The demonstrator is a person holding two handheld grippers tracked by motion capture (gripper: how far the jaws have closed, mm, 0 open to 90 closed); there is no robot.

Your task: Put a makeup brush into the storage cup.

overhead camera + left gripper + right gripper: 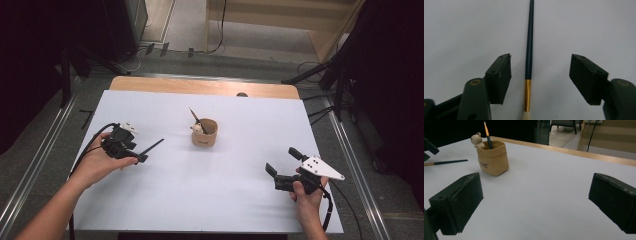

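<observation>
Left gripper view: gripper [540,77] straddles brush [529,50], untouched.

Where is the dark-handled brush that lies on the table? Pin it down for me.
The brush lies flat on the white table at its left side, between the open jaws of the left gripper without touching the pads; in the high view it points toward the tan pot.

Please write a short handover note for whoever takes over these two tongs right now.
Left tongs: open, straddling the paintbrush that lies flat on the white table; pads not touching it yet.
Right tongs: open and holding nothing, at the table's near right.
Tan holder: mid-table, upright, one brush already standing in it.
Done: one brush in the holder.
Left, probably: close on the lying brush, lift it, put it in the holder.
</observation>
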